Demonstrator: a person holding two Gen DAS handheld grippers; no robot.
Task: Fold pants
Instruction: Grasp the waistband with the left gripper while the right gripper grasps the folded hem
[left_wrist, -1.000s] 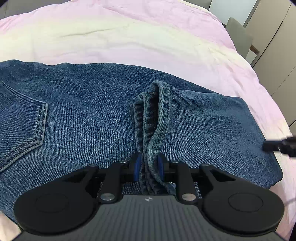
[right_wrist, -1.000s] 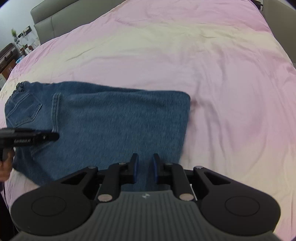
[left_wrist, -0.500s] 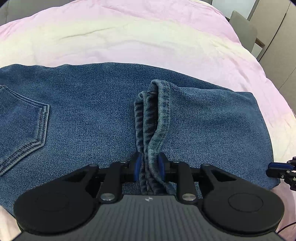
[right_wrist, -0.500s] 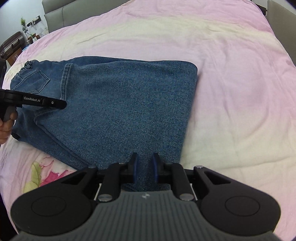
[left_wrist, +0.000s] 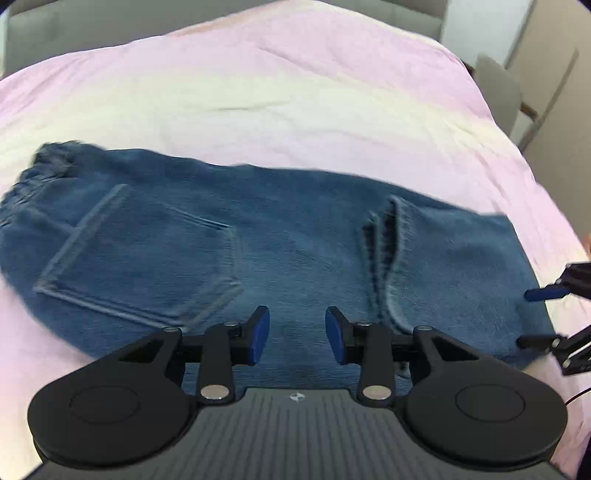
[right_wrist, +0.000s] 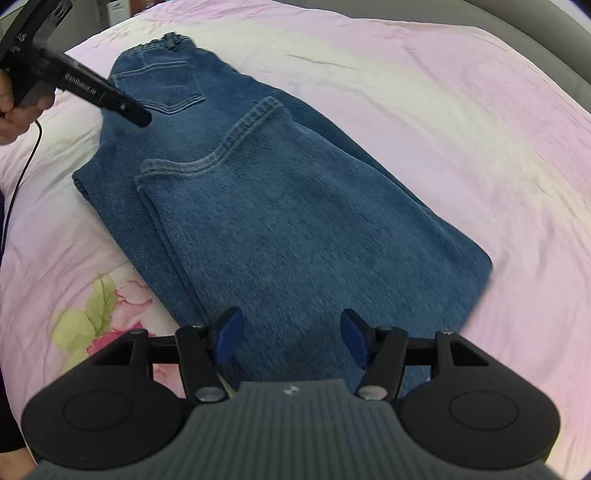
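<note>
Blue denim pants (left_wrist: 295, 236) lie folded once on the pink bedspread, the leg ends laid back over the seat. Their hem (left_wrist: 388, 258) rests loose on the denim, right of the back pocket (left_wrist: 147, 258). My left gripper (left_wrist: 297, 338) hovers over the near edge with its jaws opening and nothing between the blue pads. In the right wrist view the pants (right_wrist: 277, 206) run from waistband at the far left to the fold at the near right. My right gripper (right_wrist: 291, 338) is above the fold end, jaws opening, nothing between them. The left gripper's finger (right_wrist: 107, 98) shows above the pocket.
The pink and cream bedspread (right_wrist: 461, 129) spreads wide around the pants, with a flower print (right_wrist: 99, 325) at the near left. A grey headboard (left_wrist: 55, 26) lies beyond, and a chair (left_wrist: 498, 92) and cabinets stand at the far right. A person's hand (right_wrist: 11, 110) holds the left gripper.
The left gripper let go of the bunched hem, opened and pulled back and up; the hem now lies flat. The right gripper opened from shut and swung around to the fold end.
</note>
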